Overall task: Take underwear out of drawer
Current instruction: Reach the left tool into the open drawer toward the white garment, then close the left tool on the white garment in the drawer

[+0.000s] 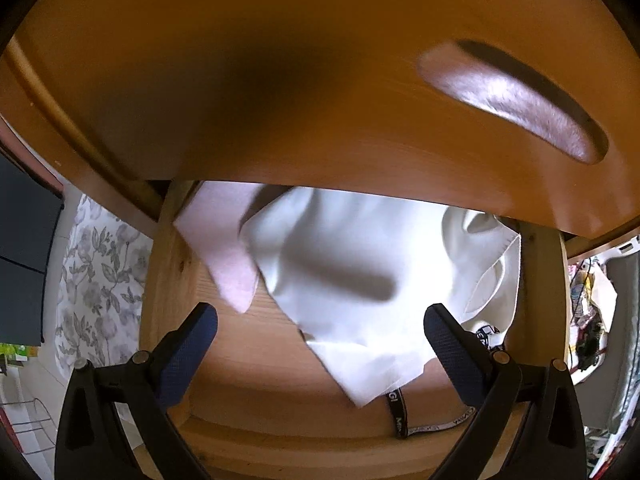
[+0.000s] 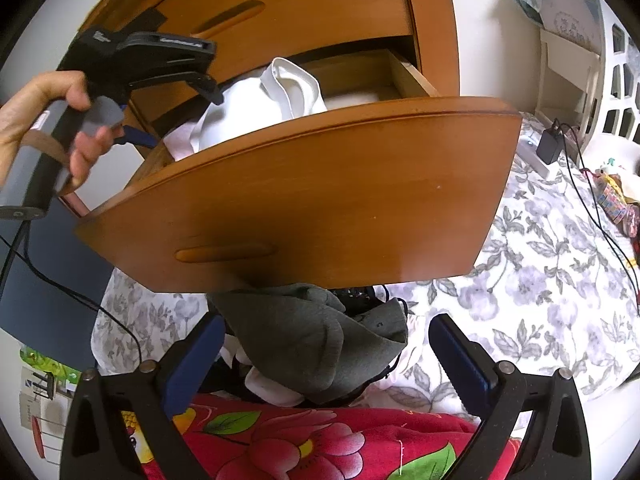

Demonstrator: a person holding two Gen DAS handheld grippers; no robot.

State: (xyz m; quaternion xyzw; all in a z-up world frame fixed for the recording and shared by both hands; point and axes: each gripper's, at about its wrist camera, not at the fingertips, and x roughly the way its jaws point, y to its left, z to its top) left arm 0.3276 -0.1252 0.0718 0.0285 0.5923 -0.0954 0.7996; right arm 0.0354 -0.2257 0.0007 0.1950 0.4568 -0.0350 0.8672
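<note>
The wooden drawer (image 2: pixel 300 200) is pulled out of the dresser. Inside it lie a crumpled white garment (image 1: pixel 352 264), a pale pink cloth (image 1: pixel 224 248) and a black lettered waistband (image 1: pixel 396 408) that pokes out from under the white fabric near the drawer's front. My left gripper (image 1: pixel 320 316) hangs open just above the white garment, holding nothing. In the right wrist view a hand holds the left gripper (image 2: pixel 186 120) at the drawer's left end, beside the white garment (image 2: pixel 280 92). My right gripper (image 2: pixel 326 328) is open below the drawer front, over a grey garment (image 2: pixel 312 344).
The closed drawer above (image 1: pixel 320 80) overhangs the open one, its handle groove (image 1: pixel 520 96) at the right. A floral bedsheet (image 2: pixel 540 280) spreads to the right, with a black charger and cable (image 2: pixel 550 146). A red flowered blanket (image 2: pixel 320 440) lies under the right gripper.
</note>
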